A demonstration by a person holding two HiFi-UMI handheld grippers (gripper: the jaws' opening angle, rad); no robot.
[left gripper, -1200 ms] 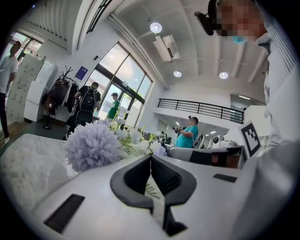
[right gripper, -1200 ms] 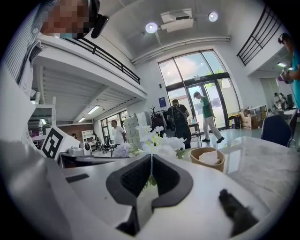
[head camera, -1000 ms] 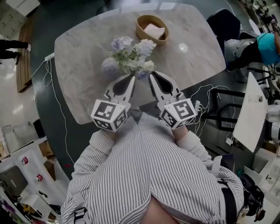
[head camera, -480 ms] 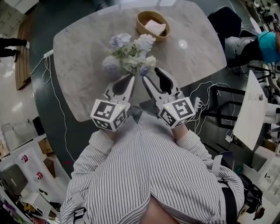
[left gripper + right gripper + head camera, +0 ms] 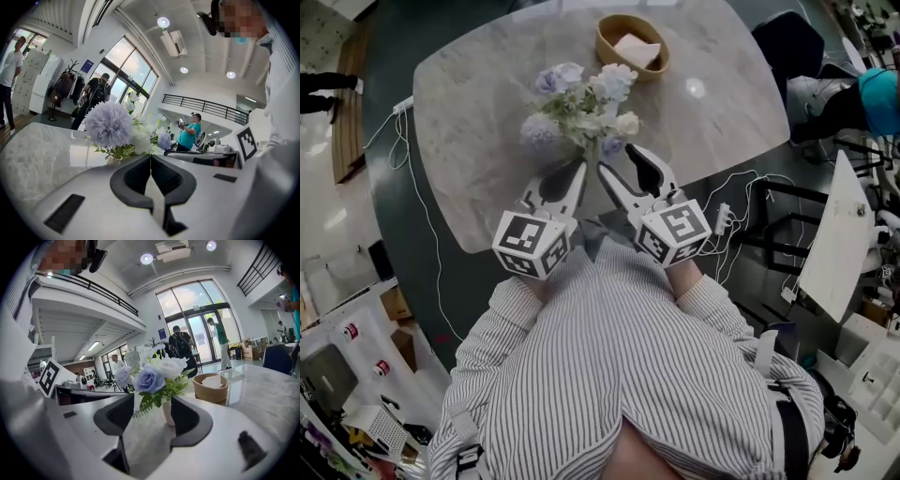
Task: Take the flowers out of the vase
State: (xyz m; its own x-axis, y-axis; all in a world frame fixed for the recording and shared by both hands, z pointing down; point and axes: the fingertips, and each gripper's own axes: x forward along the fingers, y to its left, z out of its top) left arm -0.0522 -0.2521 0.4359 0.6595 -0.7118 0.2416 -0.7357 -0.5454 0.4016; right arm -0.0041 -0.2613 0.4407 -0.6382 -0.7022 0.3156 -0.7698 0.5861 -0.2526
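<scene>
Left gripper (image 5: 580, 167) is clamped shut on nothing, right gripper (image 5: 619, 161) is opening, with the vase (image 5: 168, 412) of flowers (image 5: 581, 112) untouched in the gap.

No words or numbers can be read anywhere.
Head view, lower middle: left marker cube (image 5: 532, 246) has black-and-white square patterns only, no letters.
Right marker cube (image 5: 675, 231) beside it: same blocky shapes, not real letters.
Left gripper view, upper left: blue sign (image 5: 88, 66) on wall, print too small to read.
Right gripper view, middle: small blue sign (image 5: 161, 333) beside glass doors, also too small to read.
</scene>
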